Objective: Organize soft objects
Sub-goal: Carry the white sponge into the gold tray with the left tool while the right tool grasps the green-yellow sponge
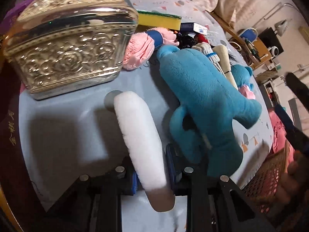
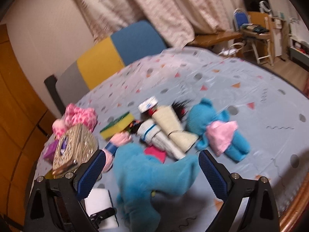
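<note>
The left gripper (image 1: 152, 176) has its fingers clamped on a white roll (image 1: 139, 135) lying on the worktop (image 1: 63, 127) between the gold box (image 1: 71, 44) and the blue plush (image 1: 204, 104). The right gripper (image 2: 152, 174) hovers with fingers spread wide either side of that plush (image 2: 152, 176), not touching it. This looks like the pick-up step; next the roll needs lifting clear and carrying, perhaps to the basket (image 1: 270, 174) at the worktop's edge.

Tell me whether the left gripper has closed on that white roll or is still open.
Shut on it. The left gripper has its blue pads pressed against both sides of the white roll, which sticks out ahead over the tablecloth.
</note>
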Demonstrator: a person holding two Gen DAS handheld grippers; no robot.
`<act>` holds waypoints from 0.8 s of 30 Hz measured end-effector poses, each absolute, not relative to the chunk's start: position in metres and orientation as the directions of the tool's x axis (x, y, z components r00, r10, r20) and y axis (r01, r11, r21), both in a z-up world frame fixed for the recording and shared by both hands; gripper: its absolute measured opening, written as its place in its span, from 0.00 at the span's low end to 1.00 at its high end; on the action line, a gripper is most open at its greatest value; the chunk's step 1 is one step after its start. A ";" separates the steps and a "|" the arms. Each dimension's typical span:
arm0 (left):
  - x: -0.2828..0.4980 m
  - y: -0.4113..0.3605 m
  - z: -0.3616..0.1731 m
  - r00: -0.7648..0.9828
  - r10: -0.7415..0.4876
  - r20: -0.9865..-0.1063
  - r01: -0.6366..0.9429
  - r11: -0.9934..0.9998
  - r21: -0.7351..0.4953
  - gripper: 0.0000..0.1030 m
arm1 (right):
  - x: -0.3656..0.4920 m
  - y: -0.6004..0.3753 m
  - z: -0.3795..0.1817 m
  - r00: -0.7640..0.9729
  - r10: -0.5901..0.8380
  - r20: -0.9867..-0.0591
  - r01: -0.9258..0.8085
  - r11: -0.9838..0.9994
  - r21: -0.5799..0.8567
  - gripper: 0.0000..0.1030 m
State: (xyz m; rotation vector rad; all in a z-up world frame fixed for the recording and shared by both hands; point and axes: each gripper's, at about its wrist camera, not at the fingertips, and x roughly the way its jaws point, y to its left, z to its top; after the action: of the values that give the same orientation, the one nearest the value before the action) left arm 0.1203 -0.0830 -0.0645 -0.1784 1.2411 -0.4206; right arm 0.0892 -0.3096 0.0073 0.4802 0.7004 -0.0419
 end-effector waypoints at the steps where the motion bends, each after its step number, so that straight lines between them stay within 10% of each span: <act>1: 0.117 -0.080 -0.064 0.263 -0.410 -0.873 0.220 0.907 -0.360 0.23 | 0.093 -0.307 0.005 0.755 0.151 -0.639 0.182 0.887 0.424 0.89; 7: 0.103 -0.064 -0.055 0.297 -0.446 -0.845 0.276 0.887 -0.371 0.23 | 0.131 -0.286 0.008 0.691 0.282 -0.665 0.114 0.867 0.486 0.75; 23: 0.066 -0.007 0.013 0.441 -0.558 -0.703 0.382 0.826 -0.416 0.20 | 0.308 -0.266 -0.059 0.509 0.369 -0.777 0.280 0.783 0.555 0.76; 24: 0.065 -0.002 0.017 0.447 -0.560 -0.698 0.379 0.825 -0.419 0.20 | 0.313 -0.261 -0.063 0.493 0.381 -0.782 0.269 0.788 0.554 0.62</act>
State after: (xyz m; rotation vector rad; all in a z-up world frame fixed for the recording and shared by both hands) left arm 0.0654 -0.0020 0.0167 -0.2139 0.9422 -0.5860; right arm 0.3134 -0.2609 -0.0631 0.6940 1.0772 0.0752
